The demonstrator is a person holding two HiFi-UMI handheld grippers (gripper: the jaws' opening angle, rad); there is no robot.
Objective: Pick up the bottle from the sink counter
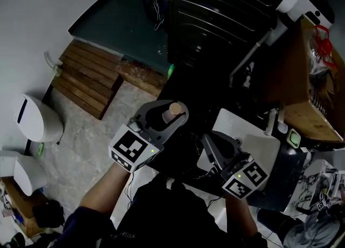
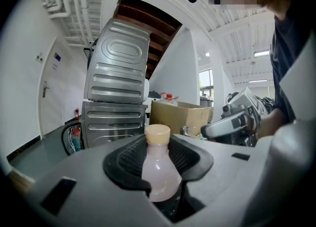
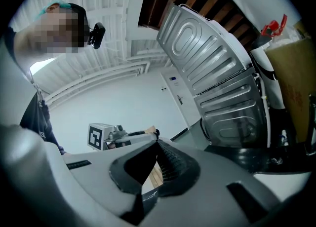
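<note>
The ground is in two parts: a pale speckled floor (image 1: 86, 133) close by and a dark teal floor (image 1: 124, 15) further off, meeting along a curved edge. A slatted wooden platform (image 1: 86, 80) lies flat on the pale part, and a worn wooden plank (image 1: 144, 77) lies just beside it at the border. Two white rounded bins (image 1: 39, 118) (image 1: 24, 172) stand on the pale floor near the wall, well apart from the platform. A tall ribbed metal cabinet (image 1: 215, 20) stands on the teal part. To the right sits a white counter (image 1: 259, 144), with a cardboard box (image 1: 302, 74) beyond it.
</note>
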